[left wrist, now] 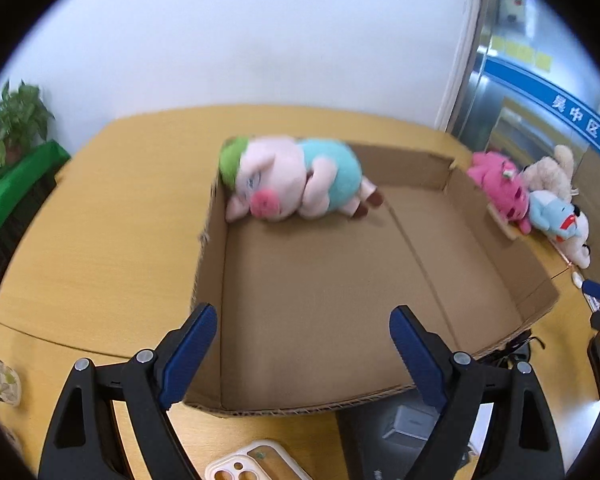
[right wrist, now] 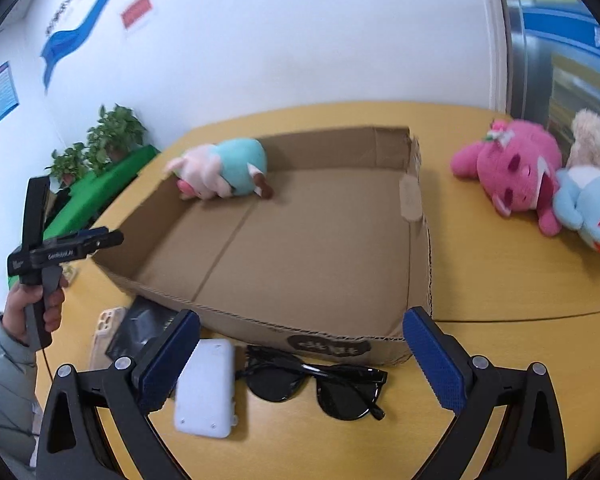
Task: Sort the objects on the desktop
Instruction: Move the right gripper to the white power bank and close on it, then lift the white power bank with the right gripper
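An open cardboard box (left wrist: pixel 536 300) (right wrist: pixel 416 280) lies on the yellow table. A pink pig plush in a teal shirt and green cap (left wrist: pixel 296 182) (right wrist: pixel 224 170) lies in its far left corner. My left gripper (left wrist: pixel 304 352) is open and empty above the box's near left edge; it also shows in the right wrist view (right wrist: pixel 100 238). My right gripper (right wrist: pixel 300 360) is open and empty above black sunglasses (right wrist: pixel 320 384) and a white power bank (right wrist: pixel 206 388) in front of the box.
A pink plush (right wrist: pixel 512 168) (left wrist: pixel 500 188), a light blue plush (right wrist: pixel 588 204) (left wrist: pixel 552 212) and a beige plush (right wrist: pixel 596 136) lie right of the box. A phone case (left wrist: pixel 252 464) (right wrist: pixel 104 332) and a dark packet (right wrist: pixel 140 332) lie near the box's front left.
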Motion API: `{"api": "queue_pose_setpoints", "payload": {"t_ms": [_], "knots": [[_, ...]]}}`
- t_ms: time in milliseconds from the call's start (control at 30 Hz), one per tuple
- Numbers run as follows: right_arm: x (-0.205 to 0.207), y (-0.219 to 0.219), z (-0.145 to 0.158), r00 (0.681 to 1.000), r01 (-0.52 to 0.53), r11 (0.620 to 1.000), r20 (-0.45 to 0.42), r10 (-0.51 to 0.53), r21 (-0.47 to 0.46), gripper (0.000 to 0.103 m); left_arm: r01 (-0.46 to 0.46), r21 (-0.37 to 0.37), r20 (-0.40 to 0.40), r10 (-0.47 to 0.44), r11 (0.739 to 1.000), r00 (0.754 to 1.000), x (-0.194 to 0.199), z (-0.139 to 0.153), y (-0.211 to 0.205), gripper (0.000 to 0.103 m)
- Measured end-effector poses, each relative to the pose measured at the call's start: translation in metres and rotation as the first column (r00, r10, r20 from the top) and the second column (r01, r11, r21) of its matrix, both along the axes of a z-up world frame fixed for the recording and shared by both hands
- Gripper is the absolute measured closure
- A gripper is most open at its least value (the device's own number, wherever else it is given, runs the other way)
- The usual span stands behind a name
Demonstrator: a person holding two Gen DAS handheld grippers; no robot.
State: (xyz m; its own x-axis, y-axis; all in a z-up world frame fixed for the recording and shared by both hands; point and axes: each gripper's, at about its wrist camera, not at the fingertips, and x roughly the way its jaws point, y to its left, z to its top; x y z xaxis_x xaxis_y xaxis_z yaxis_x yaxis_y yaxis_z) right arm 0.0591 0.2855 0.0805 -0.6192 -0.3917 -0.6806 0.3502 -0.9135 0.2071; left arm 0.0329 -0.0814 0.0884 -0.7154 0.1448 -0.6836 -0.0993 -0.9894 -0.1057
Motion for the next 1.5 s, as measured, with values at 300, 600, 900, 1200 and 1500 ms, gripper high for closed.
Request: {"api": "queue_pose_setpoints", "payload": {"t_ms": [300,600,900,1200,1500], "knots": [[0.047,-0.062,-0.05,0.982,-0.158,0.987,0.106,0.156,0.014,0.0,0.027,0.024,-0.076,-0.025,0.999,0.997,0.066,0.004,0.051,0.014],[0.051,-0.112,-0.113,0.971,-0.197,0.961,0.177,0.163,0.193,0.033,0.005,0.008,-0.003,-0.005,1.0,1.0,0.091,-0.031,0.084,0.014],[0.07,-0.085,-0.118,0.978,-0.143,0.978,0.175,0.116,0.151,0.038,0.097,0.146,0.099,-0.112,0.985,0.989,0.09,-0.052,0.101,0.014],[0.11,-0.043,-0.115,0.973,-0.021,0.997,0.229,0.004,0.07,0.031,0.239,0.255,0.196,-0.292,0.937,0.936,0.092,-0.072,0.15,0.014],[0.11,-0.043,-0.113,0.983,-0.009,0.997,0.186,-0.005,0.07,0.022,0.296,0.294,0.242,-0.37,0.909,0.897,0.092,-0.079,0.184,0.016]]}}
